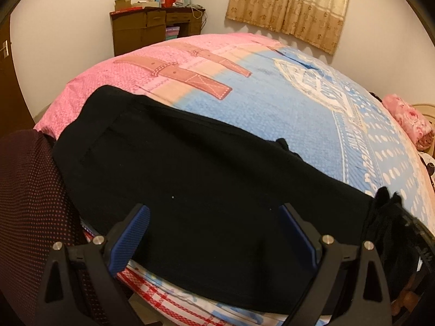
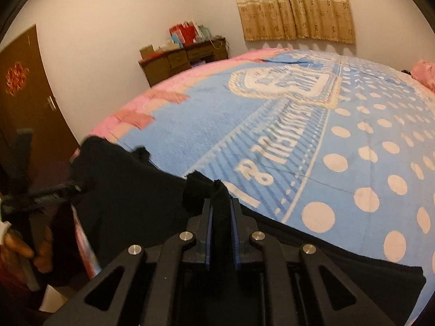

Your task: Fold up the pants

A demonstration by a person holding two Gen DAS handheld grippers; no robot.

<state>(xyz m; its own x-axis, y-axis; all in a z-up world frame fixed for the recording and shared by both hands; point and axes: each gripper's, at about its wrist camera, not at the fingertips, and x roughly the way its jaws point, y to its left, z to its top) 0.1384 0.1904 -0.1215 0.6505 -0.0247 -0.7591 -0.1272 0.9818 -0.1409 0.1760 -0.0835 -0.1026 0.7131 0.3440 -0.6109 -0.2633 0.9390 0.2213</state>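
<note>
The black cloth pants (image 1: 206,179) lie spread across the near edge of a bed covered with a pink and light blue printed blanket (image 1: 272,114). The cloth is plain and dark, almost without folds in the middle, and a stitched rectangular outline like a pocket shows on its left part. Its far edge runs in a slanted line across the blanket, with a small tab of cloth that stands up from this edge. The near edge hangs over the side of the bed, where a red and white checked sheet (image 1: 152,293) shows under it.

The left gripper (image 1: 214,233) hovers over the near part of the pants with its two blue pads (image 1: 133,233) wide apart, and the black cloth fills the space between them. Whether the pads touch the cloth I cannot tell. In the right wrist view this gripper shows small at the left edge, held by a hand (image 2: 24,247).

The right gripper (image 2: 221,225) has its fingers close together, clamped on a bunched piece of the black pants (image 2: 127,198); a ragged tuft of cloth rises just above the fingertips. From there the pants extend to the left and also along the bed edge to the right.

At the far wall stand a brown wooden desk (image 1: 152,27) with boxes on it and a beige patterned curtain (image 1: 288,5).
</note>
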